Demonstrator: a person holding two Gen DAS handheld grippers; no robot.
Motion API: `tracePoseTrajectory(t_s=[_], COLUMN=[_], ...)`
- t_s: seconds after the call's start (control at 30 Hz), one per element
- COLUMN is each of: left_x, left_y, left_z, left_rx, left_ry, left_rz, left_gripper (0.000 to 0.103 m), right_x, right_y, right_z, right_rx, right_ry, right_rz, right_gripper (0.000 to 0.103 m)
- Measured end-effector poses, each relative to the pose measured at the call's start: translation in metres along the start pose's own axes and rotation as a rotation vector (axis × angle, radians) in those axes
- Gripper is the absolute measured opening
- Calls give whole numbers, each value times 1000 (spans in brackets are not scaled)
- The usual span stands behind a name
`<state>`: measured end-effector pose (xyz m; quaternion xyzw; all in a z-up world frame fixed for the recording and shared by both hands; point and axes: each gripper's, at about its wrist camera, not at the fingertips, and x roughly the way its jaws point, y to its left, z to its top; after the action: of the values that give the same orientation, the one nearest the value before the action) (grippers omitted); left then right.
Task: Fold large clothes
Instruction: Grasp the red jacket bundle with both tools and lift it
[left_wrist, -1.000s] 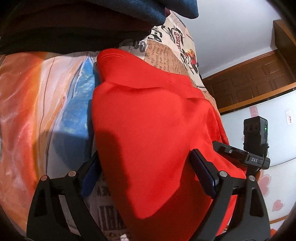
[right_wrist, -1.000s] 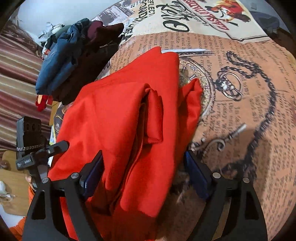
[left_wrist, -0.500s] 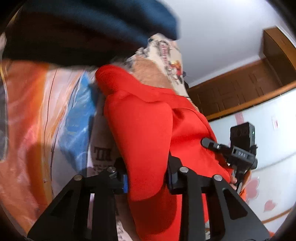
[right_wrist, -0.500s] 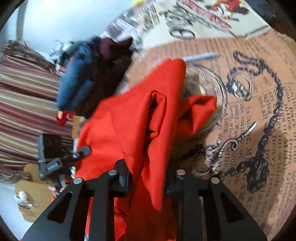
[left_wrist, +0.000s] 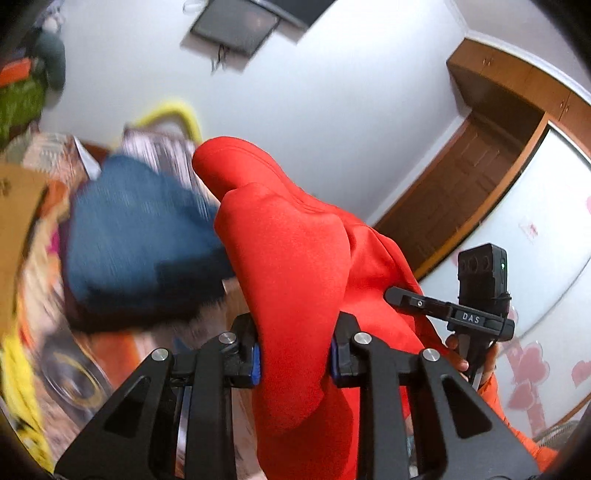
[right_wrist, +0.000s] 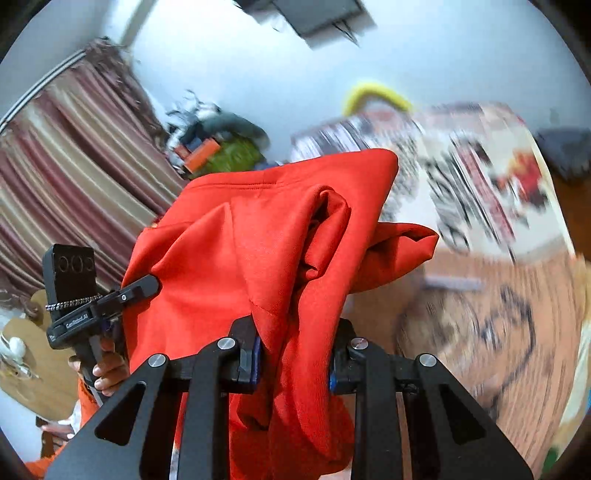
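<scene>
- While both claws grip it, the red garment (left_wrist: 295, 295) is carried between them, its bulk rising ahead of the pads and its loose lower part hanging below them.
- Left claw (left_wrist: 294, 360): jaws drawn nearly together, pads pressing a thick fold of red cloth from both sides.
- Right claw (right_wrist: 293, 363): jaws equally narrow, clamped on a bunched, several-layer fold of the same garment.
- Handling, as judged: the fabric is soft and limp, thick enough to hold rounded folds, and drapes under its own weight. It is neither fragile nor stiff. The smooth knit may slide out of a shallow pinch.
- Where to hold, as judged: take it near a seam or hem, well into the pads, with the two grips kept apart so that the cloth spreads flat.
- Ahead of the right claw, a stitched edge runs across the top of the garment.
- Ahead and to the left of the left claw lies a blue folded garment (left_wrist: 144, 236), blurred.
- Beyond and to the right of the right claw lies the printed bed cover (right_wrist: 480, 317), also blurred.
- Containers: none can be made out in either view.
</scene>
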<state>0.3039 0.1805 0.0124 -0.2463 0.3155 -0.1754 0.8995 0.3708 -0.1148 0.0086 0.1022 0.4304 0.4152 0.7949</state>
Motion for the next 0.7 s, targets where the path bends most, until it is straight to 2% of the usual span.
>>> tracePoseTrajectory(t_s=[0.23, 0.3, 0.4, 0.5, 0.57, 0.63, 0.7], left_x=[-22, -12, 11, 39, 61, 92, 108], left_y=[47, 68, 105, 147, 170, 207, 233], left_z=[85, 103, 121, 127, 119, 108, 95], left_rx=[7, 5, -53, -98, -131, -175, -205], left_ry=[-83, -85, -70, -24, 25, 106, 133], left_rz=[87, 121, 154, 176, 197, 241, 244], left_gripper=[26, 26, 27, 27, 29, 31, 44], right_x=[57, 80, 120, 151, 182, 205, 228], right_y=[41, 46, 41, 28, 9, -6, -27], right_z=[68, 85, 104, 111, 110, 102, 92], right_rx=[-65, -70, -52, -30, -7, 4, 49], right_ry=[-53, -51, -27, 6, 47, 82, 109], right_rz=[16, 14, 10, -13, -37, -74, -88], right_gripper=[22, 22, 22, 23, 23, 25, 29])
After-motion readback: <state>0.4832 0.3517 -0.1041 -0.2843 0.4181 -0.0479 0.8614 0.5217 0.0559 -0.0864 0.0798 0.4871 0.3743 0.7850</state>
